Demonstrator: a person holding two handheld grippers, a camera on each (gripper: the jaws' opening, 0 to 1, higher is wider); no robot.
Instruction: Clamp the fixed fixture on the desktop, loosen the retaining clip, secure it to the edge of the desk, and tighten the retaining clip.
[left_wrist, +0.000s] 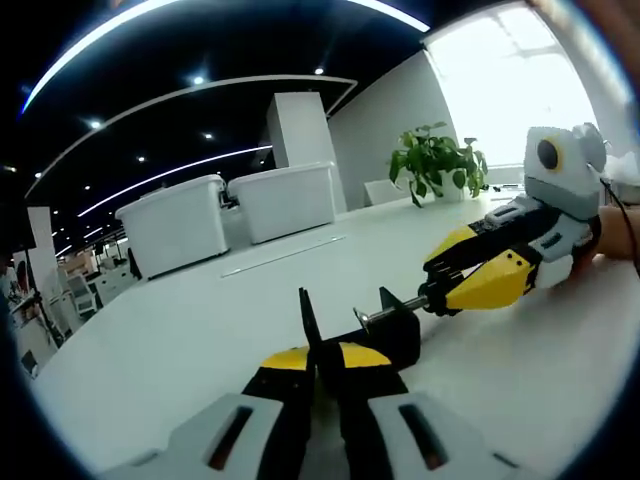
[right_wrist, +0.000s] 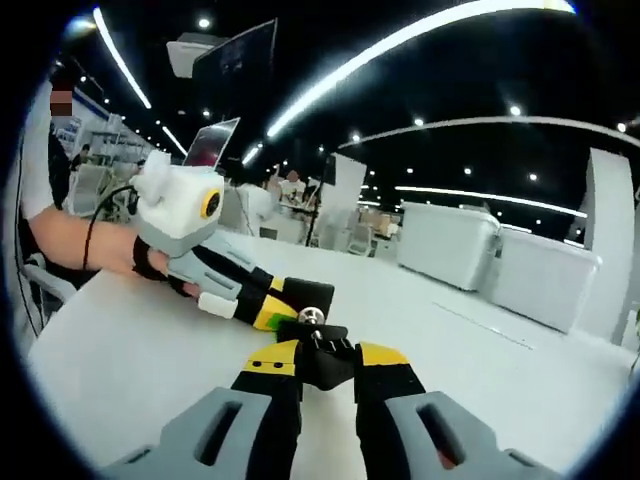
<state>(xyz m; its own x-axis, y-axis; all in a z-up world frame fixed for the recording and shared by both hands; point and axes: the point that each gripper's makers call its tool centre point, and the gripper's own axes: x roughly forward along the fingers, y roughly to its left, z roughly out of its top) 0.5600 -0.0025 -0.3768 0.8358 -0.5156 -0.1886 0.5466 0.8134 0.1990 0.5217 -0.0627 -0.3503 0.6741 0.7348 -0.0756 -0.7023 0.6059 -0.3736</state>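
while the left gripper (left_wrist: 318, 362) clamps the fixture (left_wrist: 385, 330), the right gripper (left_wrist: 452, 283) pinches its screw (left_wrist: 395, 311).

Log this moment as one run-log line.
left gripper: shut on black clamp | right gripper: shut on clamp screw | clamp on white desk

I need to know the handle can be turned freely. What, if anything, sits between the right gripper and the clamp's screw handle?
Nothing visible does: the right gripper is already at the screw handle, while the left gripper holds the black clamp on the white table.
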